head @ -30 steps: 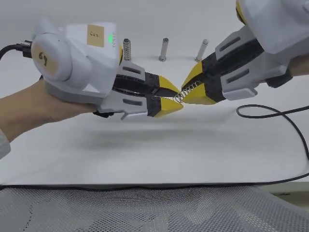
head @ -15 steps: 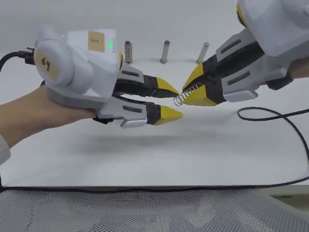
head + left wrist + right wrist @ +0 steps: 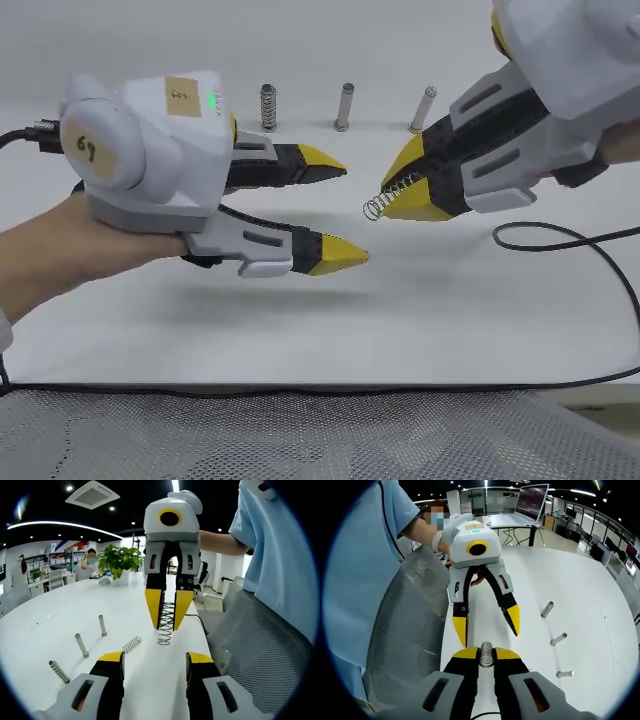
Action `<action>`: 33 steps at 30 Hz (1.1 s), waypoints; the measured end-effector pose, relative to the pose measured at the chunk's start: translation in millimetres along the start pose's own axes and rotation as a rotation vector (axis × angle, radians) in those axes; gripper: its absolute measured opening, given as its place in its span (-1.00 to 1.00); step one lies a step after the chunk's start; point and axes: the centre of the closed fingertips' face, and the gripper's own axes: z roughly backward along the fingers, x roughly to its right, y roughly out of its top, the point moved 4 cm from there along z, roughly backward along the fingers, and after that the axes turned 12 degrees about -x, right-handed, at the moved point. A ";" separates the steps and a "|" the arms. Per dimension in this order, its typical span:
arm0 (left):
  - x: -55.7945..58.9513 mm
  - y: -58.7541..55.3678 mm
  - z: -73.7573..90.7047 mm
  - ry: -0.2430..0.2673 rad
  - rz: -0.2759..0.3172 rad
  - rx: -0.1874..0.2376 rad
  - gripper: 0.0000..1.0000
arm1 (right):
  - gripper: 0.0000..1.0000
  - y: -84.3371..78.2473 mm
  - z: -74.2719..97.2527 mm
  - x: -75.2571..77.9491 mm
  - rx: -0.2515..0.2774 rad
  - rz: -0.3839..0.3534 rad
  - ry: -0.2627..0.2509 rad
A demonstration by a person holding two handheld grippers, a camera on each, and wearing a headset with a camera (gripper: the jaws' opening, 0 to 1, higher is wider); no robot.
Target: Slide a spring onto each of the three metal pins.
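The white workbench [image 3: 400, 320] runs bare under my tools, with an open office of desks and plants behind it in the gripper views. At far left my left gripper [image 3: 355, 214] hangs with its yellow-tipped jaws spread wide and nothing between them. Behind it stands the left grey metal pin [image 3: 268, 88], already wearing a fitted coil spring [image 3: 268, 108]. The bare middle metal pin [image 3: 345, 106] and the bare right metal pin [image 3: 425, 108] complete the row. A loose steel spring [image 3: 131, 643] lies on the bench near them. Further right, my right gripper [image 3: 392, 190] has its jaws pinched on one end of a thin steel coil spring [image 3: 378, 203]. It is held in the air, well short of the pins.

I judge the grip to be the weak point. Held only by its end, the coil could bend or shoot out if I squeeze harder. If I come in off-axis it could catch on a pin's top, and a shove might topple the pin. The black cable [image 3: 560, 235] trailing at right could snag.

A handwritten "69" [image 3: 85, 150] marks my left gripper's round housing. The tan sticker [image 3: 183, 95] beside it carries marks too faint to read.
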 end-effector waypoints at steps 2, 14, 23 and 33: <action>-1.5 -1.6 1.2 0.010 0.017 0.002 -0.06 | -0.84 -0.2 -0.4 0.2 0.000 -0.001 0.001; -10.2 -13.8 14.1 0.086 0.099 0.020 0.24 | -0.84 0.4 -1.4 0.9 -0.004 0.003 0.003; -20.2 -22.1 25.4 0.153 0.142 0.025 0.47 | -0.84 1.0 -2.1 0.7 -0.008 0.008 0.006; -32.9 -29.6 44.7 0.242 0.196 0.039 0.67 | -0.84 0.5 -2.2 2.6 -0.018 0.014 0.008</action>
